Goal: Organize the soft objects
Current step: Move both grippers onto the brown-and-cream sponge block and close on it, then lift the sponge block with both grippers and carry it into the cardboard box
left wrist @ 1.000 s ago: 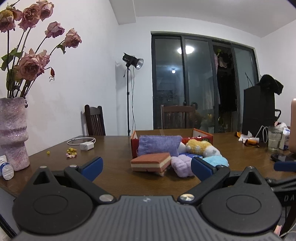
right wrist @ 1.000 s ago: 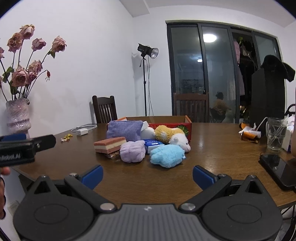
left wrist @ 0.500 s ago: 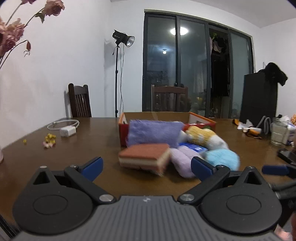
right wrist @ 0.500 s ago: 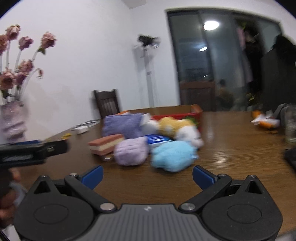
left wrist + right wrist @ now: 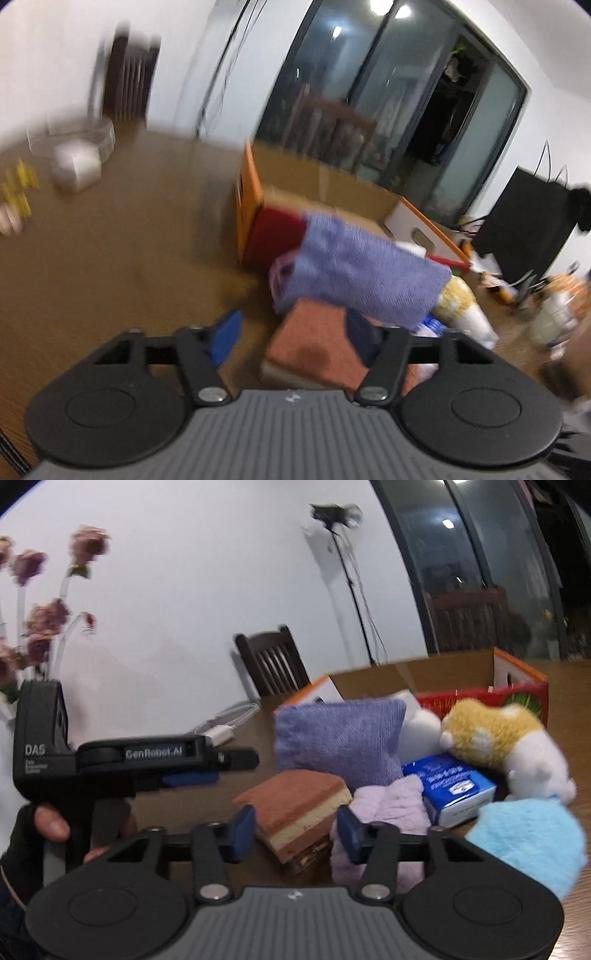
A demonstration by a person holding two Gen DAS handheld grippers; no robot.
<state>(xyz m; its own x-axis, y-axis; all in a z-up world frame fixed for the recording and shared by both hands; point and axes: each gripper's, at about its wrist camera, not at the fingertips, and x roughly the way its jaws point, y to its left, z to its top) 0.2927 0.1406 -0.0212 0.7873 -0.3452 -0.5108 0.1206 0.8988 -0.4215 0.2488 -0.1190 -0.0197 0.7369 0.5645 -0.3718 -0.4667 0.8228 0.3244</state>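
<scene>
A pile of soft things lies on the brown table in front of a cardboard box (image 5: 406, 672). It holds a brown-and-cream layered sponge (image 5: 295, 805), a purple pillow (image 5: 340, 738), a lilac fluffy toy (image 5: 388, 805), a light-blue plush (image 5: 528, 842) and a yellow-and-white plush (image 5: 498, 738). My right gripper (image 5: 295, 829) is closing its jaws at the sponge's near corner, with no pad pressing on it. My left gripper (image 5: 293, 338), also closing, hangs low over the sponge (image 5: 314, 347) below the pillow (image 5: 362, 266). From the right wrist view, the left gripper (image 5: 221, 768) sits in a hand left of the sponge.
A blue tissue pack (image 5: 454, 790) lies among the toys. A white charger (image 5: 75, 166) with cable sits at the table's far left, a vase of dried roses (image 5: 44, 627) further left. A dark chair (image 5: 273, 664) stands behind. A black bag (image 5: 524, 229) and a glass (image 5: 550, 321) stand at the right.
Both grippers have swung in close to the pile and tipped downward. Both pairs of jaws have narrowed from wide open. The left view has rolled and is blurred.
</scene>
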